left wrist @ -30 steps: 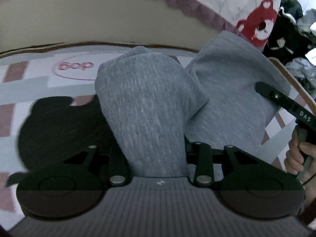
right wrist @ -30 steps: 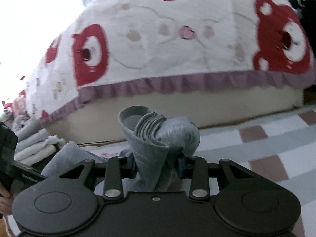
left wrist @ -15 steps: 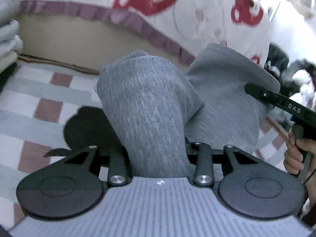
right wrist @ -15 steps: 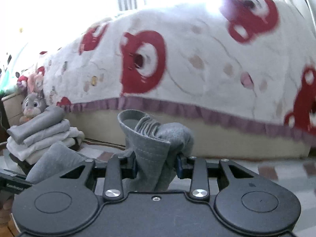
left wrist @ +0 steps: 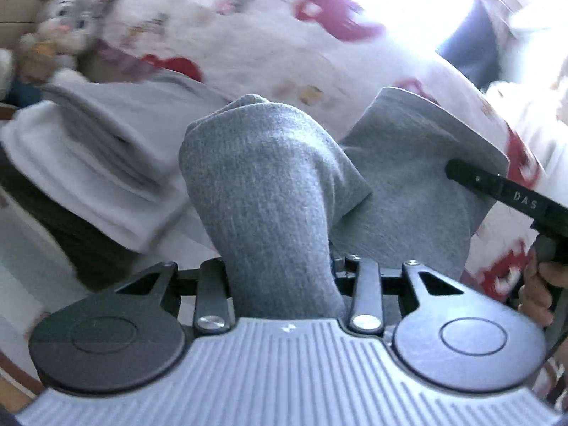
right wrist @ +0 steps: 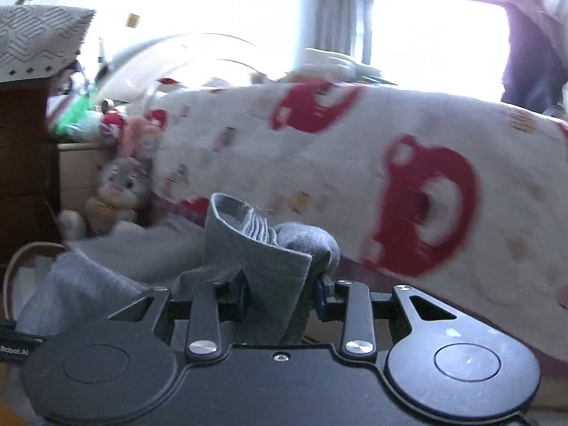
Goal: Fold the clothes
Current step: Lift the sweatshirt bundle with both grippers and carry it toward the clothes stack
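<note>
A folded grey garment point(left wrist: 277, 191) is held up in the air between both grippers. My left gripper point(left wrist: 280, 269) is shut on one thick folded end, which bulges up over its fingers. My right gripper point(right wrist: 280, 291) is shut on the other end, where the layered edges point(right wrist: 259, 227) of the grey garment show. In the left wrist view the right gripper's black body point(left wrist: 504, 191) and the hand point(left wrist: 539, 284) holding it appear at the right. A stack of folded pale clothes point(left wrist: 92, 156) lies close at the left, blurred.
A bed with a white cover with red bears point(right wrist: 408, 184) fills the background. A grey plush rabbit point(right wrist: 120, 184) sits beside the bed, next to a dark wooden cabinet point(right wrist: 25, 163). A bright window point(right wrist: 436, 35) is behind.
Both grippers have swung left and lifted with the grey garment still held. The floor mat has left view; the stack of folded clothes and the plush rabbit have come close.
</note>
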Action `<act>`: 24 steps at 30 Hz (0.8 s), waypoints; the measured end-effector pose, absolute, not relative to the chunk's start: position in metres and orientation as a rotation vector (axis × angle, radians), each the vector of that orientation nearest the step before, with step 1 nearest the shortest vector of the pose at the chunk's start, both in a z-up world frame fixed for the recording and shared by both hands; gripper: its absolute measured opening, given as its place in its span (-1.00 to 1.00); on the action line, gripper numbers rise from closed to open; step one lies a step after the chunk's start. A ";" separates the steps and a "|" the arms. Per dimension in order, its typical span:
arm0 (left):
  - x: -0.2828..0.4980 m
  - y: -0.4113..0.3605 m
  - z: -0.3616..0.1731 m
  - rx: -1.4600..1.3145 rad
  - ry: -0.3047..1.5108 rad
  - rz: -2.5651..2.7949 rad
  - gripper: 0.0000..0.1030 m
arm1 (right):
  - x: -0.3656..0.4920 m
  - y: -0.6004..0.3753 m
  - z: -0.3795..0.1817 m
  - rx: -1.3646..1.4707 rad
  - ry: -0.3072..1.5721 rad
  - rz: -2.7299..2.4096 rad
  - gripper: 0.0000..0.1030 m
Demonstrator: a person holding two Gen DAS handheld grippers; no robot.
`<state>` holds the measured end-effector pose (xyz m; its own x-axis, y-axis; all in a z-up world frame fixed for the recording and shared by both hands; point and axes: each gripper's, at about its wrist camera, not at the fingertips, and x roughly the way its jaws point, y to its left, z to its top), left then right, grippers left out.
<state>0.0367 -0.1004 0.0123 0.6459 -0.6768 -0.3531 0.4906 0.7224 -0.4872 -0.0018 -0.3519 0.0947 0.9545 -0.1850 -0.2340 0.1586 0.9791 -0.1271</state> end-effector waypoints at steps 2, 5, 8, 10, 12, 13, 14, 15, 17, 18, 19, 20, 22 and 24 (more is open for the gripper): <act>0.050 -0.089 0.022 -0.370 0.527 -0.634 -0.32 | 0.027 -0.341 0.102 -0.129 0.233 -0.121 -0.26; 0.076 -0.080 0.032 -0.369 0.515 -0.560 -0.33 | 0.067 -0.330 0.117 -0.122 0.182 -0.030 -0.26; 0.107 -0.073 0.030 -0.407 0.542 -0.484 -0.32 | 0.105 -0.334 0.131 -0.060 0.063 0.096 -0.26; 0.128 -0.068 0.029 -0.432 0.560 -0.432 -0.32 | 0.138 -0.341 0.137 0.007 0.043 0.166 -0.26; 0.149 -0.064 0.028 -0.457 0.577 -0.381 -0.31 | 0.179 -0.346 0.140 0.054 0.056 0.227 -0.26; 0.160 -0.061 0.028 -0.469 0.585 -0.355 -0.30 | 0.201 -0.347 0.139 0.072 0.077 0.255 -0.26; 0.170 -0.059 0.027 -0.481 0.594 -0.329 -0.30 | 0.222 -0.348 0.136 0.093 0.099 0.282 -0.25; 0.181 -0.057 0.027 -0.493 0.602 -0.303 -0.30 | 0.245 -0.350 0.128 0.131 0.128 0.306 -0.23; 0.202 -0.052 0.026 -0.517 0.618 -0.250 -0.29 | 0.294 -0.357 0.104 0.229 0.220 0.349 -0.05; 0.207 -0.051 0.025 -0.525 0.621 -0.236 -0.25 | 0.318 -0.363 0.085 0.308 0.299 0.337 -0.03; 0.207 -0.050 0.024 -0.528 0.616 -0.234 -0.21 | 0.333 -0.368 0.062 0.401 0.368 0.292 -0.02; 0.208 -0.050 0.022 -0.531 0.611 -0.233 -0.20 | 0.347 -0.373 0.041 0.489 0.430 0.248 -0.02; 0.208 -0.050 0.020 -0.536 0.601 -0.230 -0.19 | 0.340 -0.372 0.015 0.569 0.413 0.215 0.02; 0.208 -0.050 0.017 -0.542 0.591 -0.227 -0.18 | 0.323 -0.374 0.006 0.626 0.378 0.237 0.04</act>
